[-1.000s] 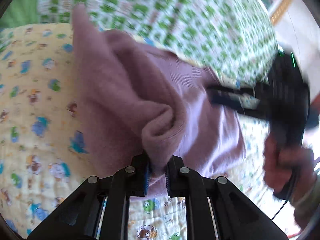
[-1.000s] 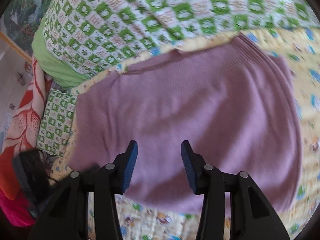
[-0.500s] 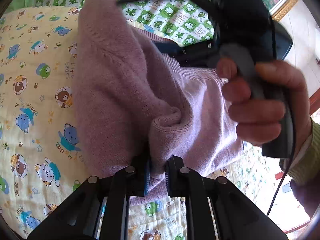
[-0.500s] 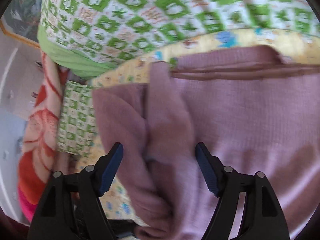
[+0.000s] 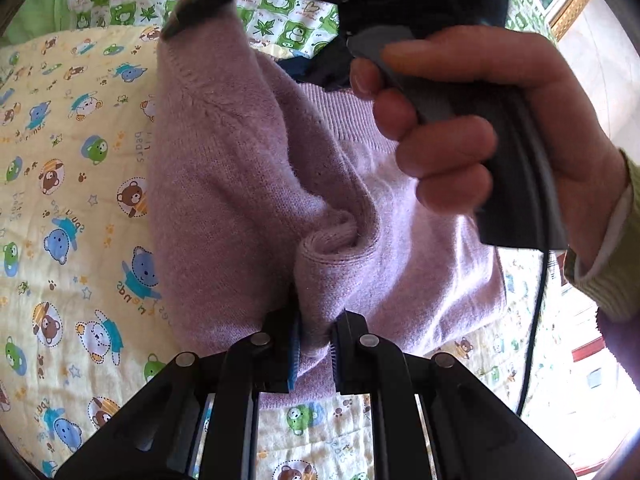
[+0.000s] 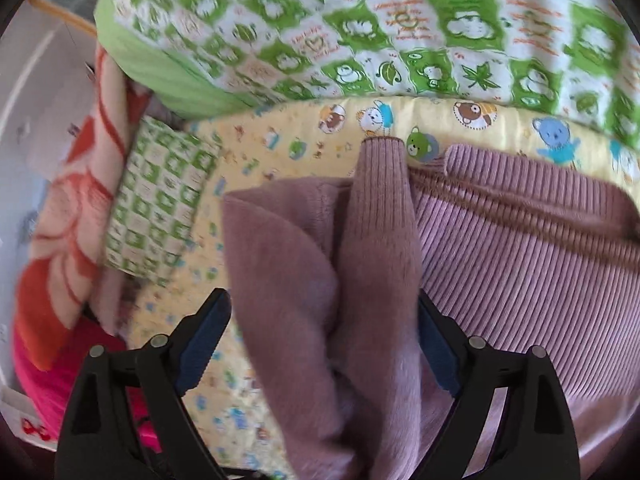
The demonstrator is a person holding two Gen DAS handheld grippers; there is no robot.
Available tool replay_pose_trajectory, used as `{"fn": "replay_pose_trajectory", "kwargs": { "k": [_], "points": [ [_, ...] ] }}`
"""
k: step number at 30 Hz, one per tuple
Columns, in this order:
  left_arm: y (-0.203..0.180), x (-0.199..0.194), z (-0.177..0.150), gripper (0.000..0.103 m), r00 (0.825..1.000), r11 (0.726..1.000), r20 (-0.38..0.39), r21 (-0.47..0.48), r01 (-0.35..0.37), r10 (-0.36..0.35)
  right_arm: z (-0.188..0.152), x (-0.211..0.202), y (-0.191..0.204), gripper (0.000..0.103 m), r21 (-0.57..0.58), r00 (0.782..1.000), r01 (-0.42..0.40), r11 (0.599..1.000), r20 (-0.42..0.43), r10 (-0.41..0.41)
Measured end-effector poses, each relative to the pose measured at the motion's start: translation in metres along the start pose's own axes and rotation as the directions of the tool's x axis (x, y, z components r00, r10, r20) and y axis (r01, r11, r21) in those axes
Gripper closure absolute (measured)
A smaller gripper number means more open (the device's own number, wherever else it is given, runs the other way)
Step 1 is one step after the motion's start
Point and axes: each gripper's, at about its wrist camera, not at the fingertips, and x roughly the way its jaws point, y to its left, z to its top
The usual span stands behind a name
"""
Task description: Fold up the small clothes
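A purple knitted sweater [image 5: 240,180] lies on a yellow bear-print sheet [image 5: 60,200]. My left gripper [image 5: 314,344] is shut on a bunched fold of the sweater at its near edge. In the left wrist view a hand [image 5: 480,140] holds the right gripper's black body just above the sweater's far side. In the right wrist view my right gripper [image 6: 322,316] stands wide and its jaws are opening. The folded-in sleeve [image 6: 376,240] lies between them with its ribbed cuff [image 6: 382,152] pointing away. The left pad is clear of the cloth. The ribbed body [image 6: 520,248] spreads to the right.
A green-and-white checked quilt [image 6: 400,40] is heaped along the far edge of the sheet. A small checked pillow [image 6: 160,200], a red-orange blanket [image 6: 60,220] and something bright pink [image 6: 40,380] lie to the left. A framed picture [image 5: 560,0] hangs at the upper right.
The right gripper swept sideways from the sweater's body to the folded sleeve, and its jaws widened. Its hand now looms close in the left wrist view. The left gripper kept its grip and stayed put.
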Motion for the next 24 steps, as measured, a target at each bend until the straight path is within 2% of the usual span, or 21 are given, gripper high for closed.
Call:
{"fn": "replay_pose_trajectory", "kwargs": {
  "k": [1,2,3,4,8,12,16,20,24],
  "points": [
    [-0.001,0.0,0.001,0.092,1.0,1.0,0.001,0.002,-0.009,0.009,0.002,0.003,0.0,0.038,-0.008,1.0,0.024,1.0,0.0,-0.024],
    [-0.009,-0.004,-0.001,0.092,1.0,1.0,0.002,0.004,-0.011,0.011,0.004,0.005,-0.003,0.05,-0.003,1.0,0.028,1.0,-0.001,-0.028],
    [-0.017,-0.006,-0.001,0.092,1.0,1.0,0.006,0.005,-0.013,0.013,0.005,0.007,-0.008,0.076,0.011,1.0,0.016,1.0,-0.005,-0.016],
    [-0.02,-0.008,0.0,0.092,1.0,1.0,0.011,0.006,-0.011,0.011,0.006,0.006,-0.013,0.084,0.03,1.0,0.002,1.0,-0.007,-0.002],
    [-0.041,-0.023,0.001,0.092,0.999,1.0,0.026,0.013,0.022,-0.022,-0.001,-0.019,-0.02,0.087,0.037,0.998,-0.005,0.999,0.056,0.003],
    [-0.073,-0.023,0.005,0.092,0.996,0.996,0.026,0.033,0.086,-0.087,-0.014,-0.06,-0.028,0.087,0.021,0.994,0.029,0.999,0.109,-0.031],
    [-0.117,-0.011,0.007,0.092,0.989,0.985,0.007,0.09,0.149,-0.15,-0.03,-0.11,-0.053,0.087,0.043,0.984,0.053,0.998,0.166,-0.059],
    [-0.156,0.012,0.002,0.092,0.985,0.973,-0.036,0.158,0.17,-0.166,-0.053,-0.157,-0.087,0.087,0.075,0.97,0.093,0.993,0.218,-0.107],
    [-0.186,0.034,-0.006,0.092,0.981,0.964,-0.088,0.189,0.187,-0.174,-0.079,-0.183,-0.129,0.087,0.16,0.961,0.115,0.98,0.232,-0.15]
  ]
}}
